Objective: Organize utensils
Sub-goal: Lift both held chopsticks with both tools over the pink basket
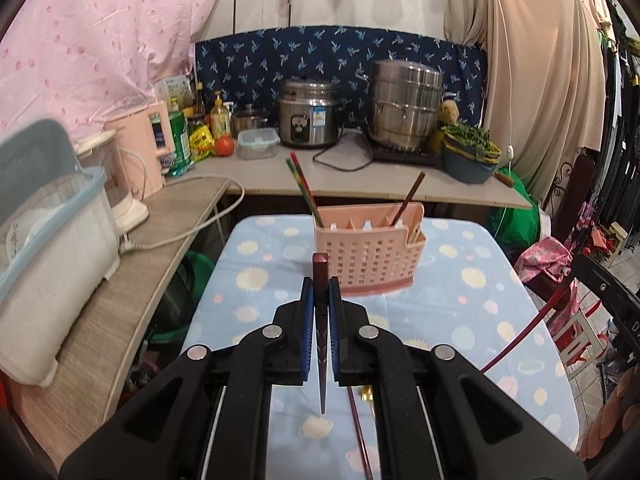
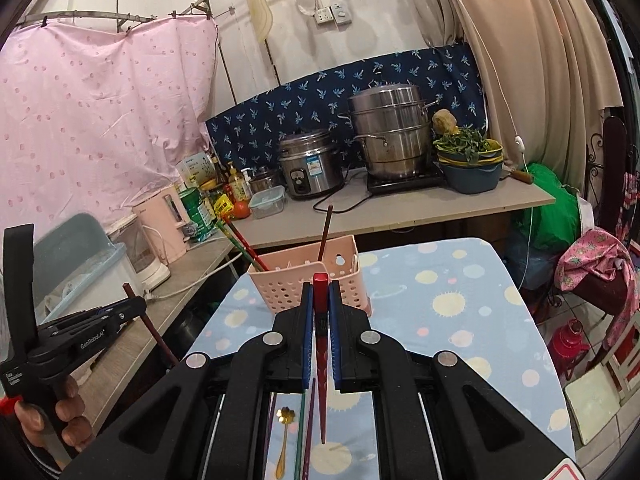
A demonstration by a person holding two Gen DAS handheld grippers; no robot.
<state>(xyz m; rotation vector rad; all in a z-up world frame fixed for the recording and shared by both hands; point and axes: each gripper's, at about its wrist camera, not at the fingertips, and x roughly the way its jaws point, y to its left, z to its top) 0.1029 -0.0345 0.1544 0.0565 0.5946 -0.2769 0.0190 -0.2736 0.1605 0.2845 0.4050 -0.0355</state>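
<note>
Left wrist view first: the left hand-held gripper [image 1: 320, 292] is pinching a dark maroon chopstick [image 1: 321, 320] between its blue pads, thick end forward and thin tip hanging back under the jaws. That grip is keeping the stick lined up with the pink utensil caddy [image 1: 370, 256], which is standing straight ahead on the blue patterned table [image 1: 460, 320]. In the caddy's left compartment, a red and green pair of chopsticks [image 1: 302, 184] is leaning outward; toward its right side a brown chopstick [image 1: 410, 198] is leaning the other way, so sorting is likely already partly done. Just right of the caddy, a red stick [image 1: 520, 332] is curving into view, probably the one in the other hand.

Moving to the right wrist view, the left hand-held gripper [image 2: 134, 306] is showing at the caddy's far left, a hand [image 2: 60, 420] wrapped round its handle. The right hand-held gripper [image 2: 320, 294] is pressing together on a bright red chopstick [image 2: 321, 344], also pointed at the caddy [image 2: 308, 284]. Nearer than the caddy, below the jaws, a gold spoon [image 2: 285, 432] and more loose chopsticks [image 2: 306, 432] are lying on the table, waiting to be sorted. Holding each stick near its thick end should let the thin tip drop into a slot cleanly.
</note>
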